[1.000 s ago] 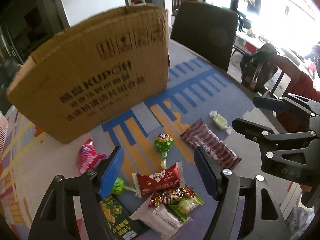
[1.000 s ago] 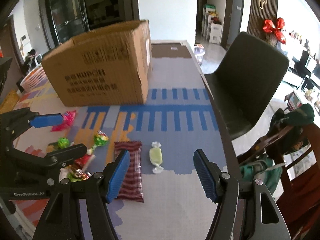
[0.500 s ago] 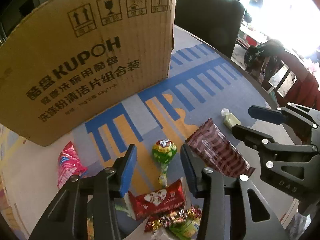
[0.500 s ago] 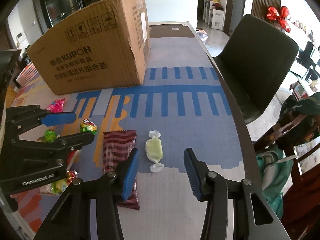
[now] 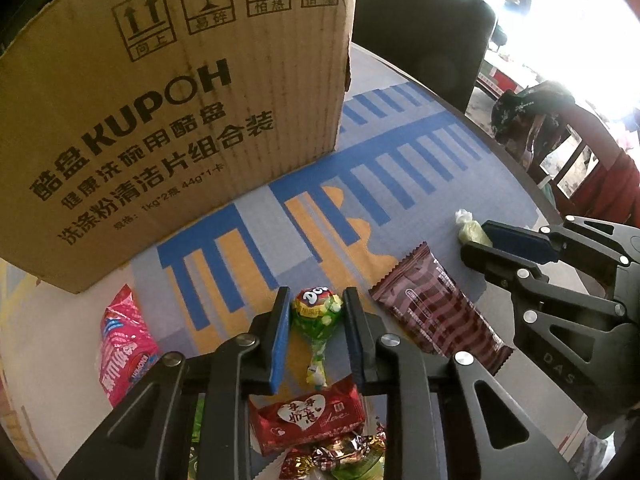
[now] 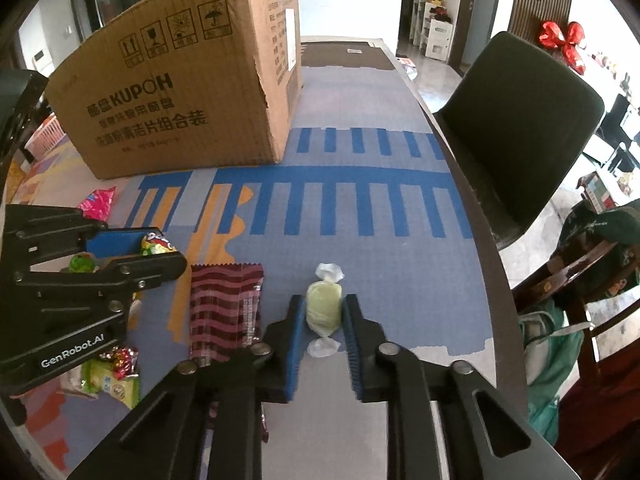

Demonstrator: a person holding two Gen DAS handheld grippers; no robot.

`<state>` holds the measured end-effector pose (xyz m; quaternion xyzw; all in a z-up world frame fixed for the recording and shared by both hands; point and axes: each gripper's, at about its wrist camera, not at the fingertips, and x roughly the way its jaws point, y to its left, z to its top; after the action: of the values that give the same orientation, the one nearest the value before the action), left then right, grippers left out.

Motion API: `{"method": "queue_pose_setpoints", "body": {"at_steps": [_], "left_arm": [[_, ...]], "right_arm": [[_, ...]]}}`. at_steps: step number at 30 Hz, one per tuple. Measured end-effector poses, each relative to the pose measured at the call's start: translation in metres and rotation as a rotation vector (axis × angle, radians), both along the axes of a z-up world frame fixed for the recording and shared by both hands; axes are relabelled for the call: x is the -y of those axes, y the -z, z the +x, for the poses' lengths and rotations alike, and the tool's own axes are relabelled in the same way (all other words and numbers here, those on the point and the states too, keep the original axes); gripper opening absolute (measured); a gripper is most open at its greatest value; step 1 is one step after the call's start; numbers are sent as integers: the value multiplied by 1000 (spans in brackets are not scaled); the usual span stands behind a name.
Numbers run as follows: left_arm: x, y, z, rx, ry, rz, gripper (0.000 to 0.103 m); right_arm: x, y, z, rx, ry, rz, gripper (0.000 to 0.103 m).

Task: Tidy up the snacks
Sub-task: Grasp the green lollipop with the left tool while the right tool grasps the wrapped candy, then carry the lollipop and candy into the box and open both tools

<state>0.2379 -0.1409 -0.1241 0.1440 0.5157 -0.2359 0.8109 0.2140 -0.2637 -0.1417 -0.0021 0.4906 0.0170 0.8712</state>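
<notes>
Left tool (image 5: 316, 320): our blue pads were wide apart a moment ago. Now they are squeezed in on the round head of the green lollipop (image 5: 316, 310).
Right tool (image 6: 323, 324): it was wide too. Now it pinches the pale green candy (image 6: 323, 310) from both sides.
Where the lollipop is: on the worktop (image 6: 360, 248), near the front of the cardboard box (image 5: 172, 112). Its stick points back at us, toward the red heart snack (image 5: 310, 416).
Where the candy is: on the worktop, just beside the brown striped bar (image 6: 224, 312). Its white twisted ends stick out front and back.
What changed: both tools came lower and closer to the snacks, and both closed. The two snacks have not left the worktop yet.
What it means: we think two snacks are caught at once. Next we likely lift them and carry them to the box, which looks like the place to put them.
Still waiting: the pink packet (image 5: 124, 344), the brown bar, the red snack and the small shiny sweets (image 5: 344, 454) near us.
Watch out: the lollipop head is round and may slip.
</notes>
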Motion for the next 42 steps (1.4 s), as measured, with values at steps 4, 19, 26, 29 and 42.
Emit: {"method": "queue_pose_setpoints", "body": {"at_steps": [4, 19, 26, 29, 42], "left_arm": [[-1, -5, -1, 18, -16, -16, 26], [-24, -67, -11, 158, -88, -119, 26], [-45, -101, -14, 236, -129, -151, 26], [-54, -116, -15, 271, -147, -166, 26], [-87, -164, -6, 392, -198, -196, 26]], "right_arm": [[2, -3, 1, 8, 1, 13, 19], [-22, -70, -10, 189, -64, 16, 19], [-35, -98, -7, 260, -95, 35, 19], [-40, -109, -5, 288, -111, 46, 19], [-64, -161, 13, 406, -168, 89, 19]]}}
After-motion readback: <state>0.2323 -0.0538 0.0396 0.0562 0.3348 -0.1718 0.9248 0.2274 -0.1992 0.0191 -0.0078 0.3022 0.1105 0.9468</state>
